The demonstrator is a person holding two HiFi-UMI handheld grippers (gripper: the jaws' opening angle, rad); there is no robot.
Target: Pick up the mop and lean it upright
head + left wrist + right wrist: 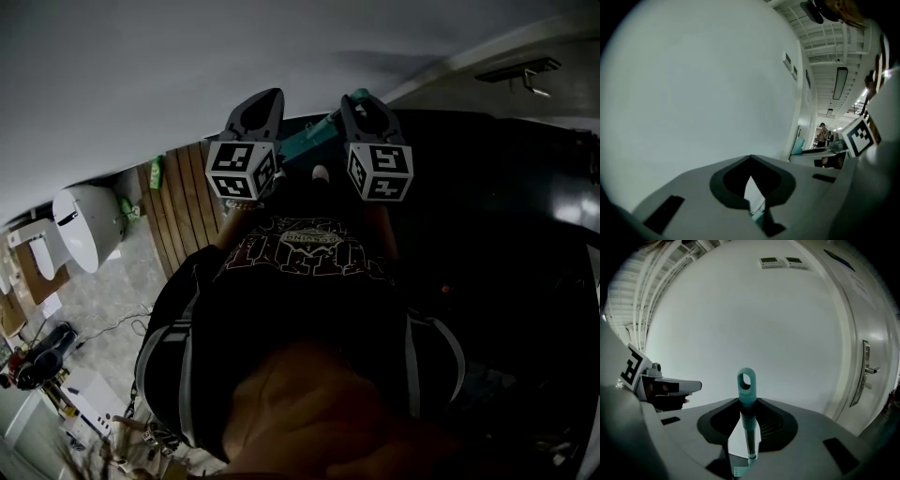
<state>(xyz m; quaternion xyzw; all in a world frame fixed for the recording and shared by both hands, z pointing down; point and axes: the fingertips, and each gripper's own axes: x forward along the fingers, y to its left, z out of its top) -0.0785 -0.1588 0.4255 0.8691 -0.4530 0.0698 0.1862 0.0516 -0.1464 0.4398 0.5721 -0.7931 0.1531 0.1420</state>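
Note:
The mop's teal handle end (746, 380), with a hanging loop, sticks up through my right gripper (746, 411), which is shut on the shaft just below it. The silver shaft (750, 439) runs down between the jaws toward a pale mop head (739, 470). In the head view the teal handle (309, 139) slants up to the right gripper (361, 105), close to the white wall (141, 84). My left gripper (258, 108) is raised beside it, apart from the mop. Its jaws (751, 180) show a narrow gap with only wall behind.
A white door with a metal lever handle (867, 367) stands to the right of the wall. On the floor to the left lie a slatted wooden board (183, 202) and a white rounded fixture (89, 225). A person (821, 133) stands far down the corridor.

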